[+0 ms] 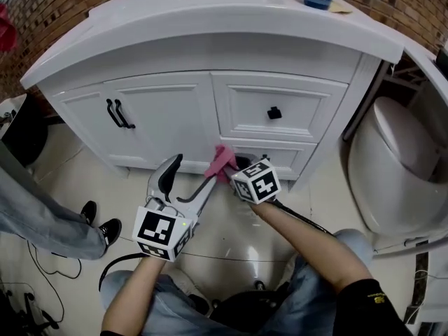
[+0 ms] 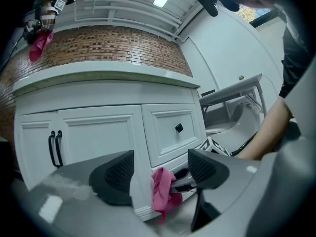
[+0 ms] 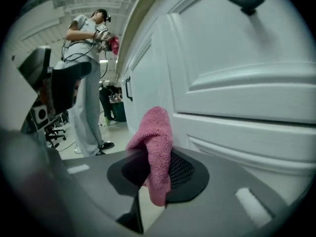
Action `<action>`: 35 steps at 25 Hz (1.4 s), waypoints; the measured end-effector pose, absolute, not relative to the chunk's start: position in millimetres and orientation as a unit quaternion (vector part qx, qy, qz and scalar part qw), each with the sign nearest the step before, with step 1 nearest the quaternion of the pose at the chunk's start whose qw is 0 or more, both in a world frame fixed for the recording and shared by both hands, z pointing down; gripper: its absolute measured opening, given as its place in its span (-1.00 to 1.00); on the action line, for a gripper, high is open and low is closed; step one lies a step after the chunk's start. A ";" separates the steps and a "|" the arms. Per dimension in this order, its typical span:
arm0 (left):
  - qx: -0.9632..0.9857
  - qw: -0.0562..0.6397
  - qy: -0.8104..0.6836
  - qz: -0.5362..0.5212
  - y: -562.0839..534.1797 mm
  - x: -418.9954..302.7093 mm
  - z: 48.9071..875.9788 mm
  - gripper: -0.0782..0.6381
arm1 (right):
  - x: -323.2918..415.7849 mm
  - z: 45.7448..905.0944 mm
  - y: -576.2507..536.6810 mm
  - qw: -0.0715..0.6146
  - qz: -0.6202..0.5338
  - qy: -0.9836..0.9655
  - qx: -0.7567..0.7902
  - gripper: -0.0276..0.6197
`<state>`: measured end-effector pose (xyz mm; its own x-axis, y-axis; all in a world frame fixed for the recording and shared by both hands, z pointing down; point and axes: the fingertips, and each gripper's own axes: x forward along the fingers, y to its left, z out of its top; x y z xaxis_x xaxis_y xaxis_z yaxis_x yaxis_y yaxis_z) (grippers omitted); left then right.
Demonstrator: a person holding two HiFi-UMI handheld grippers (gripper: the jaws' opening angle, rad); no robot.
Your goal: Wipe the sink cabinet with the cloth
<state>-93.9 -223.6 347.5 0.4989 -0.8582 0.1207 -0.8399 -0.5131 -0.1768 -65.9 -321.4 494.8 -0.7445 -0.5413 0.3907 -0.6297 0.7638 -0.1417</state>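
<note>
Partly hidden cloth, right gripper (clamped)

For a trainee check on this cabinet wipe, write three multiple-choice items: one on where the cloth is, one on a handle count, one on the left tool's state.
1. Where is the pink cloth?
A. on the countertop
B. on the floor beside the toilet
C. low at the cabinet front, in the right tool

2. How many black bar handles does the cabinet carry?
A. two
B. one
C. four

3. The left tool is:
A. shut on the cloth
B. open, gripping nothing
C. shut on a handle

Key: C, the right gripper view shows its jaws closed on the cloth beside the cabinet front; A, a pair sits side by side; B, its jaws stand apart with the cloth beyond them.
</note>
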 end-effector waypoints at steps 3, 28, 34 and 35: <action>-0.855 0.039 0.506 -0.109 -217.5 -114.5 358.0 0.18 | -52.6 506.1 -334.7 0.193 0.138 -0.907 0.349 -0.70; -0.888 0.040 0.446 -0.108 -206.4 -71.4 352.9 0.18 | -27.4 551.2 -309.7 0.135 0.255 -0.899 0.329 -0.70; -0.875 0.043 0.461 -0.141 -202.5 -96.8 377.9 0.18 | -53.2 564.3 -335.6 0.172 0.242 -0.885 0.359 -0.70; -0.873 0.042 0.462 -0.148 -202.3 -100.5 381.9 0.18 | -40.9 568.1 -340.0 0.179 0.251 -0.870 0.384 -0.70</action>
<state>-100.5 -202.3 381.9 0.5292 -0.8194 0.2204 -0.7943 -0.5698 -0.2110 -40.9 -340.0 568.1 -0.6414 -0.5782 0.5043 -0.7579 0.5794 -0.2997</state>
